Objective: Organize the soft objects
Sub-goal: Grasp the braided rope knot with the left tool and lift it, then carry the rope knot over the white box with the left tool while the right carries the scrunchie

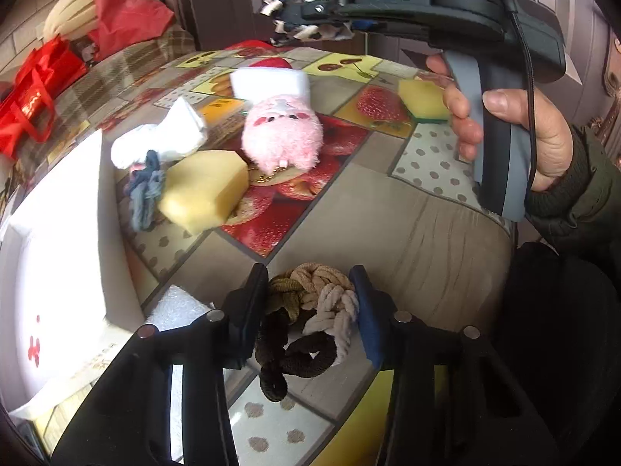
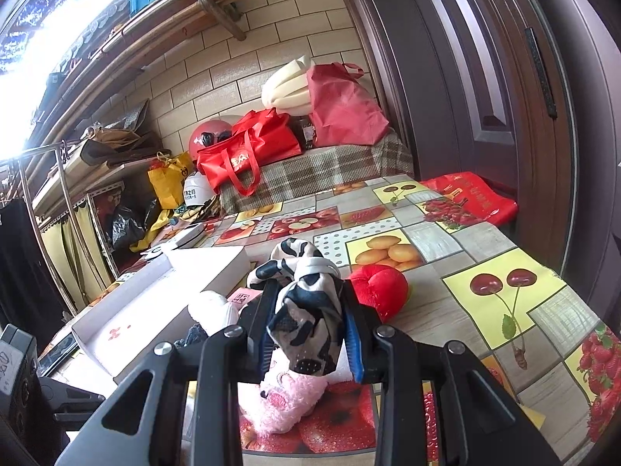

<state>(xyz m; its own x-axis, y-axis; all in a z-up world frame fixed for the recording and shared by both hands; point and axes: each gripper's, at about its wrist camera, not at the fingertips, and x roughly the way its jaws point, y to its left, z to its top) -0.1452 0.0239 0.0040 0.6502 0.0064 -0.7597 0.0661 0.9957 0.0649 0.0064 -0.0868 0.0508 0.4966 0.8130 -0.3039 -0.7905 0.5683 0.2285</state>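
My left gripper (image 1: pixel 310 310) is shut on a bundle of braided hair ties (image 1: pixel 310 310) in tan, white and brown, held above the table's near edge. My right gripper (image 2: pixel 308 318) is shut on a black-and-white patterned cloth (image 2: pixel 306 306); it also shows in the left wrist view (image 1: pixel 302 15), raised above the table's far side. On the table lie a pink plush toy (image 1: pixel 283 132), a yellow sponge (image 1: pixel 205 190), a white sock (image 1: pixel 163 136), a blue-grey hair tie (image 1: pixel 145 190), a white sponge (image 1: pixel 271 81) and a red plush (image 2: pixel 382 287).
An open white box (image 2: pixel 155 310) stands at the table's left; it also shows in the left wrist view (image 1: pixel 58 233). A yellow-green sponge (image 1: pixel 423 99) lies at the far right. Red bags (image 2: pixel 248 151) sit on a plaid bench behind. A door (image 2: pixel 485 77) is on the right.
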